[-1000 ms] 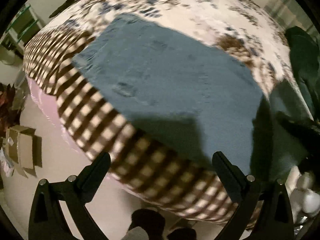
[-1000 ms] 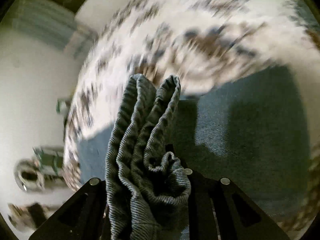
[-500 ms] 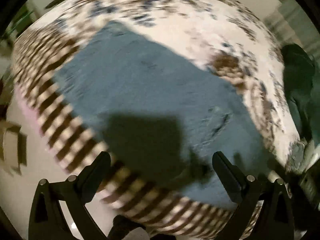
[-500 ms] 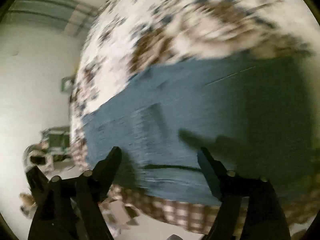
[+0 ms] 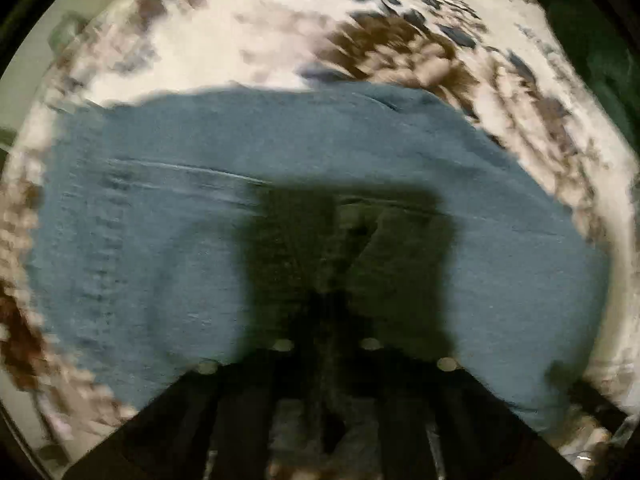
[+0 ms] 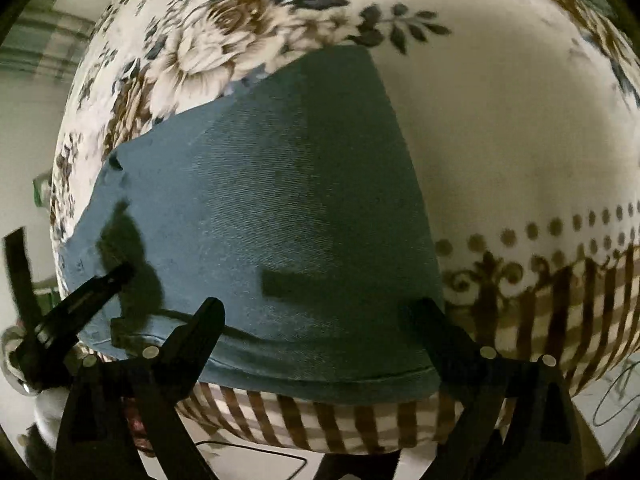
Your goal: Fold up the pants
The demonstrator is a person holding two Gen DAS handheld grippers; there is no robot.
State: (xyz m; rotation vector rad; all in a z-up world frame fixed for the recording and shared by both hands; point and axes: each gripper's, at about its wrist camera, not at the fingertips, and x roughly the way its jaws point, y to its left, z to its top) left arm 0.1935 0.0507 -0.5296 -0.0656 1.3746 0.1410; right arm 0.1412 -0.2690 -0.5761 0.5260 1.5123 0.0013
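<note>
The blue denim pants (image 6: 280, 200) lie folded flat on a floral bed cover (image 6: 500, 120), near its checked edge. My right gripper (image 6: 316, 316) is open and empty, its fingers over the near hem of the pants. In the blurred left wrist view the pants (image 5: 160, 220) fill the middle. My left gripper (image 5: 326, 304) looks shut, low over the cloth in deep shadow; I cannot tell whether it pinches denim. The left gripper also shows in the right wrist view as a dark arm (image 6: 80, 300) touching the left end of the pants.
The bed's brown checked border (image 6: 560, 320) drops to a pale floor with a thin cable (image 6: 256, 448). A dark green cloth (image 5: 592, 40) lies at the far right of the bed. A shelf (image 6: 40, 188) stands beyond the bed on the left.
My right gripper let go of the bunched denim and opened. My left gripper went from open above the pants to closed, low on the cloth. The pants now lie folded.
</note>
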